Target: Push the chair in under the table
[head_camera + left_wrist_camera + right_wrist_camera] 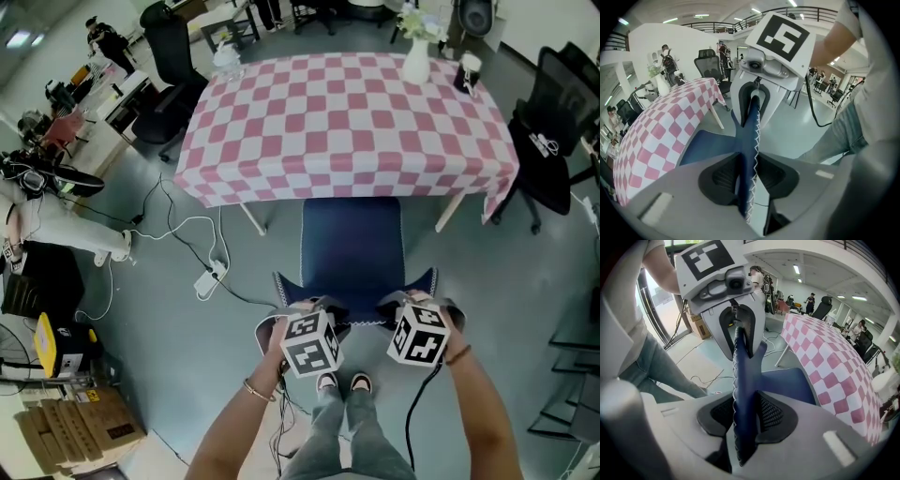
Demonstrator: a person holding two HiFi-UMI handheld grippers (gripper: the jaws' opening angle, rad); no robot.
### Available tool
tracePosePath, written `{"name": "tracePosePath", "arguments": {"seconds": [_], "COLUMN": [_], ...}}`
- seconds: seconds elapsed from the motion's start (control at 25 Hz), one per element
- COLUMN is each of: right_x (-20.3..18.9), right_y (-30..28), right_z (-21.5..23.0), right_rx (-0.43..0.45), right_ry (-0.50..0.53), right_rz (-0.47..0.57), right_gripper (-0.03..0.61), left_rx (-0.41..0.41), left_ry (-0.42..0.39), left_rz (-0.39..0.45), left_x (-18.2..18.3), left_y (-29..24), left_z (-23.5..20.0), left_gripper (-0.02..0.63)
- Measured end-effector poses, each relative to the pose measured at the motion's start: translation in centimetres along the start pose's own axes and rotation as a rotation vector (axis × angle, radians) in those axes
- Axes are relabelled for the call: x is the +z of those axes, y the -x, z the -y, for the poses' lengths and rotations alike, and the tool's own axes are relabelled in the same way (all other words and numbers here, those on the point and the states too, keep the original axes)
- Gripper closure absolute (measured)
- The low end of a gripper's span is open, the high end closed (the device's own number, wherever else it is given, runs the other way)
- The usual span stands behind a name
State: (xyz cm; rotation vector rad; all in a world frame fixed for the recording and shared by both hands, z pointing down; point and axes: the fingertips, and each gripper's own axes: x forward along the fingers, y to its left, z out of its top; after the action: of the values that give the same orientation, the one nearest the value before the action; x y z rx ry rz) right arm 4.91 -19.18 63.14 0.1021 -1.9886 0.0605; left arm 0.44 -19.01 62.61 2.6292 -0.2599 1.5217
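Blue chair point(352, 251) at checked table point(347, 178), floor cables point(192, 221)

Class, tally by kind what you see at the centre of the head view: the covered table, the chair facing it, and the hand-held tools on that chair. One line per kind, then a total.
Table with pink-and-white checked cloth: 1
Dark blue fabric chair: 1
Tools clamped on its backrest: 2 (left tool, right tool)
Total: 4
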Motion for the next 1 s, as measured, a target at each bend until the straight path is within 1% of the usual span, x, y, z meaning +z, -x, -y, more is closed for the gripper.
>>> {"name": "tracePosePath", "arguments": {"seconds": [0.24, 0.4, 0.6, 0.84, 1.0], "right_x": [0.3, 0.4, 0.6, 0.8, 1.0], "right_y": [-0.3, -0.3, -0.4, -0.6, -0.6], "right_z": [1.9, 3.8, 5.7, 7.4, 8.4], "right_rx": [-0.025, -0.033, -0.049, -0.045, -0.059], "right_ry": [0.001, -0.014, -0.006, -0.003, -0.001], "right_rz": [-0.009, -0.010, -0.005, -0.007, -0.003], "right_gripper": [0.465, 0.466, 0.465, 0.465, 0.465], "left_rx": [0.052, 0.046, 0.065, 0.047, 0.073], "left_ry": [-0.017, -0.006, -0.012, -0.005, -0.015], "left_rz": [0.007, 0.007, 0.015, 0.019, 0.030], "left_x": [0.1, 0.5, 0.9, 1.0, 1.2], "left_y": [-0.2, -0.4, -0.5, -0.7, -0.7], "left_z": [-2.1, -3.8, -5.6, -7.2, -8.3], "left_gripper": [0.511, 0.514, 0.511, 0.509, 0.508]}}
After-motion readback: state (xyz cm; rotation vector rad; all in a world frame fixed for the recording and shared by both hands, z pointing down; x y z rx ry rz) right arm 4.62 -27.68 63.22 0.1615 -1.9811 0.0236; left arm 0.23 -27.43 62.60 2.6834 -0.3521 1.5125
